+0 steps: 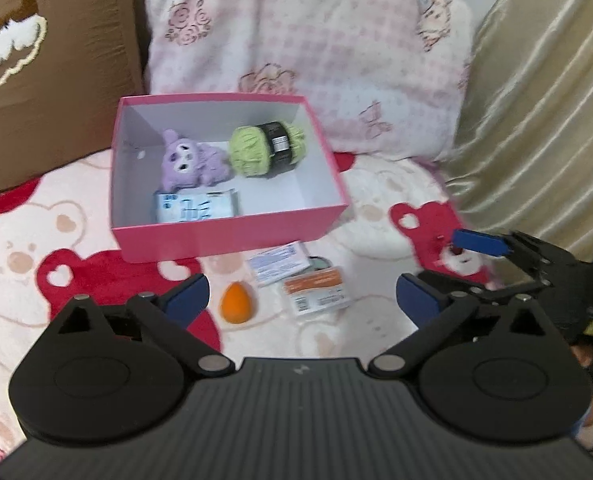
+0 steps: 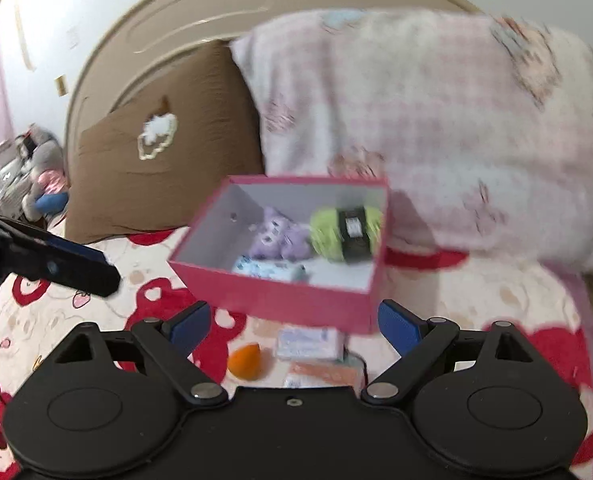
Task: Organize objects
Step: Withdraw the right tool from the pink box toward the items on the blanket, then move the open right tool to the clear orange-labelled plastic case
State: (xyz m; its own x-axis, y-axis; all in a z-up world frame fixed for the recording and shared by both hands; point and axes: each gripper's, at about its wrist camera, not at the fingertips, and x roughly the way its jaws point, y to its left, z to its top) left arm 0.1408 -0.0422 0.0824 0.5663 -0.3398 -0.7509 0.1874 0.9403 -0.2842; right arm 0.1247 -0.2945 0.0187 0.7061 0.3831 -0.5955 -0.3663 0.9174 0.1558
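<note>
loose items crowded at the box's near wall — risk of a wrong or double pick

the pink box (image 1: 232, 236) sits on the bear-print blanket (image 1: 24, 248), already holding a purple plush (image 1: 192, 160), a green yarn ball (image 1: 266, 150) and a white packet (image 1: 196, 208). outside it, at about 6 o'clock from its near wall, four things remain: an orange sponge (image 1: 236, 303), a white-blue packet (image 1: 278, 266), an orange-labelled packet (image 1: 316, 290) and a partly hidden dark round item under them.

left gripper (image 1: 302, 300) stands wide open, nothing between its pads, hovering over that cluster. right gripper (image 2: 294, 326) is likewise wide open and empty, its view blurred.

judged hazards: the two packets overlap, so a closing jaw may take both or skid one aside. the sponge is rounded and soft — likely to squirt out of a shallow pinch. the blanket's pile may get pinched with a flat packet. both grippers aim at the same patch, so a clash is possible.
</note>
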